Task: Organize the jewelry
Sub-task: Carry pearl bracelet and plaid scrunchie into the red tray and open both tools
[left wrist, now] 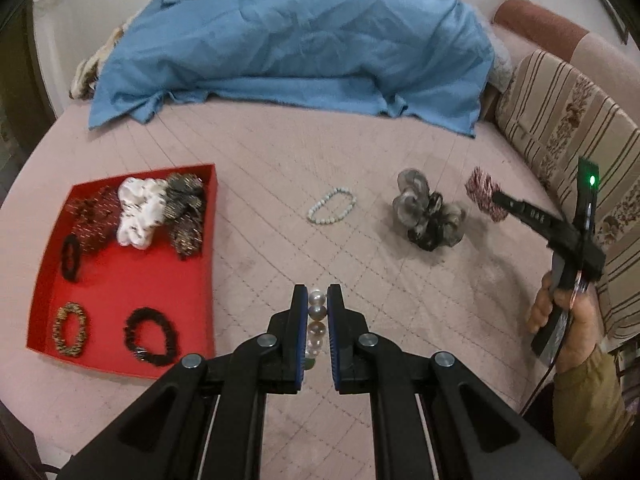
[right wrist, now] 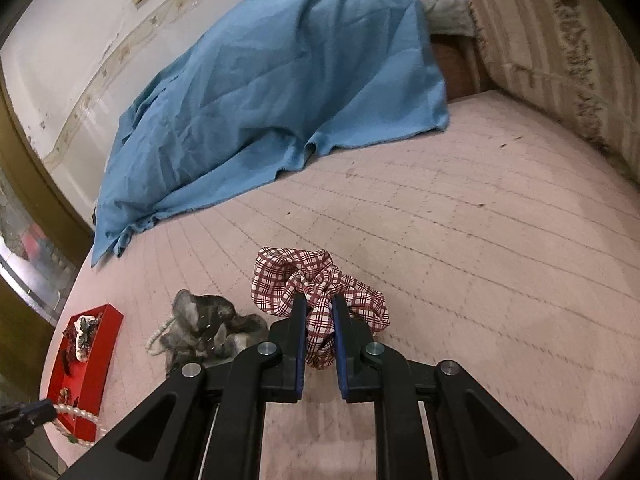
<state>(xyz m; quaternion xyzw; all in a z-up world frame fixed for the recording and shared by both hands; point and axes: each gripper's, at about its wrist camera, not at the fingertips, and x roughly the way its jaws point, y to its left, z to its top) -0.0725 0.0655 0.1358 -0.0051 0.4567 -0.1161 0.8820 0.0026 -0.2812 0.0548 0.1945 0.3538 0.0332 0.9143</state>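
Note:
My left gripper (left wrist: 317, 300) is shut on a pearl bracelet (left wrist: 316, 312), held above the pink bedspread just right of the red tray (left wrist: 160, 292); the same bracelet (right wrist: 80, 414) dangles at the lower left of the right wrist view. The tray holds several scrunchies and bracelets. My right gripper (right wrist: 319, 308) is shut on a red-checked scrunchie (right wrist: 316, 284), seen from the left wrist view as a red-checked scrunchie (left wrist: 484, 192) at the tip of the right gripper (left wrist: 498, 198). A grey scrunchie (left wrist: 430, 210) and a pale bead bracelet (left wrist: 332, 205) lie loose on the bed.
A blue cloth (left wrist: 296, 40) covers a heap at the back of the bed. A striped floral cushion (left wrist: 568, 128) lines the right side. A person's hand (left wrist: 560, 316) grips the right tool. The grey scrunchie (right wrist: 208, 328) lies left of my right gripper.

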